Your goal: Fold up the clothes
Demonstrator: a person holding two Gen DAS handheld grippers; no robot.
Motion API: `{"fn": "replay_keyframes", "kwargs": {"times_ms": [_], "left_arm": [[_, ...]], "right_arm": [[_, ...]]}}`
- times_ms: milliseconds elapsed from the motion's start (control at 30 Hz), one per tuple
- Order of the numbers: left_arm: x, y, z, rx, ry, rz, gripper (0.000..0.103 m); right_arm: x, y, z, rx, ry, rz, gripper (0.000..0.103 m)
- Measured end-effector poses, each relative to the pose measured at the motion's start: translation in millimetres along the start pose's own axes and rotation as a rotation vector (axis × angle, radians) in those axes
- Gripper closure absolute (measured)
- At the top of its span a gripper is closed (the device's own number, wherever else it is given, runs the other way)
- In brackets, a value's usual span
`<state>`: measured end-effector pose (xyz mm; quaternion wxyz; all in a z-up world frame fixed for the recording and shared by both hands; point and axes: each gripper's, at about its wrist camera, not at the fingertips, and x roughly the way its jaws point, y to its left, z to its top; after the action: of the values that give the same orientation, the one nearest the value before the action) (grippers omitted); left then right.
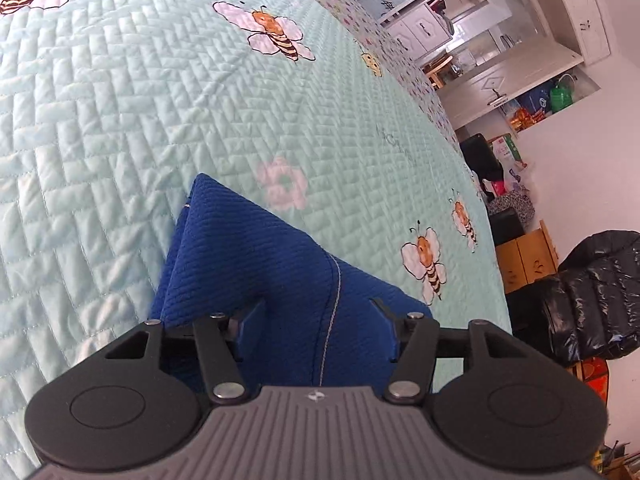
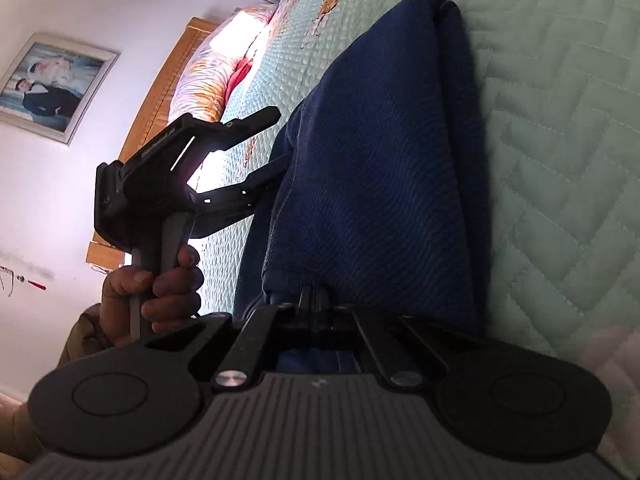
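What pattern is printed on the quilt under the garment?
Pale mint quilt, herringbone-stitched, printed with cartoon bees and a pink flower. Left wrist view shows it best.

Left wrist view: even, bright daylight falls on the quilted bedspread (image 1: 120, 128), with soft shadows and no glare; detail stays sharp at the centre, while fisheye distortion bows the bed's edge and the white cabinets (image 1: 492, 36) toward the dark corners. Right wrist view: strongly backlit and much dimmer; a blown-out patch near the pillow (image 2: 224, 72) silhouettes the left gripper (image 2: 272, 144), and the blue garment (image 2: 380, 160) lies in deep shadow. The lower right corner is blurred and pale.
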<state>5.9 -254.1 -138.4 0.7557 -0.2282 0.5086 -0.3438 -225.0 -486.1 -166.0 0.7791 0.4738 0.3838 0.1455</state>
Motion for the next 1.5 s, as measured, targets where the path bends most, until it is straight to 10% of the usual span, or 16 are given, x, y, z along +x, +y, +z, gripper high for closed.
{"fn": "replay_keyframes", "kwargs": {"times_ms": [167, 367, 633, 900, 1200, 1500], "left_arm": [[-25, -10, -1, 0.009, -0.06, -0.038, 0.042], [-8, -25, -9, 0.156, 0.044, 0.135, 0.041], [-70, -76, -28, 0.353, -0.048, 0.282, 0.029], [-94, -90, -41, 0.413, 0.022, 0.435, 0.016], [-98, -101, -53, 0.432, 0.094, 0.463, 0.016], [-106, -117, -56, 0.501, 0.001, 0.505, 0.016]], "right_arm": [[-14, 32, 0, -0.062, -0.022, 0.098, 0.057], [-3, 28, -2, -0.034, 0.018, -0.066, 0.067], [-29, 120, 16, -0.258, -0.15, -0.265, 0.023], [-16, 183, 21, -0.366, -0.081, -0.677, 0.022], [-11, 203, 20, -0.369, -0.056, -0.729, 0.022], [-17, 204, 18, -0.39, -0.082, -0.732, 0.022]]}}
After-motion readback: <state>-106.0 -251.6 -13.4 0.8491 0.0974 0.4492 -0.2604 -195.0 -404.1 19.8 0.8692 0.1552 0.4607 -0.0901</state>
